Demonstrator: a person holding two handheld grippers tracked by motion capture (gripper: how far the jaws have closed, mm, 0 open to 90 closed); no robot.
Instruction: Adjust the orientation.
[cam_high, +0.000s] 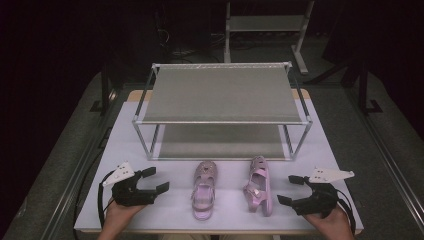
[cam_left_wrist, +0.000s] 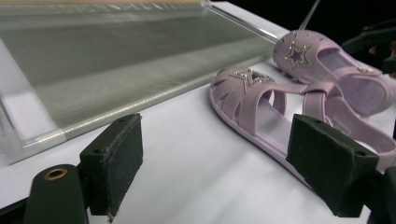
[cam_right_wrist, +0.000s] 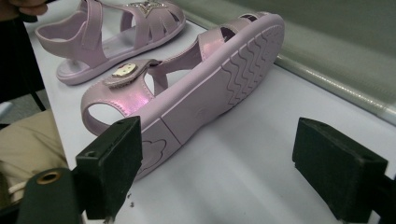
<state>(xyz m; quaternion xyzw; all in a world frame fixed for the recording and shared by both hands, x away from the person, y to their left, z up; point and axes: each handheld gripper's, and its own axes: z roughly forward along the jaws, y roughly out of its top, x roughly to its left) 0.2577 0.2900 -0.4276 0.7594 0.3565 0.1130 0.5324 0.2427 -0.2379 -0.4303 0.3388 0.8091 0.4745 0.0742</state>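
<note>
Two pink sandals lie on the white table in front of a two-tier shoe rack (cam_high: 220, 95). The left sandal (cam_high: 204, 189) (cam_left_wrist: 261, 112) rests flat on its sole, a star on its toe. The right sandal (cam_high: 259, 185) (cam_right_wrist: 196, 88) is tipped on its side, its ribbed sole toward my right gripper. My left gripper (cam_high: 156, 180) (cam_left_wrist: 229, 168) sits open to the left of the flat sandal, nothing between its pads. My right gripper (cam_high: 292, 189) (cam_right_wrist: 224, 172) stands open to the right of the tipped sandal, close to its heel, without touching it.
The rack's lower shelf (cam_high: 220, 142) sits just behind the sandals' toes, its metal posts at the corners. The table's front edge (cam_high: 215, 231) runs close under both hands. Another metal frame (cam_high: 265, 30) stands on the dark floor behind the table.
</note>
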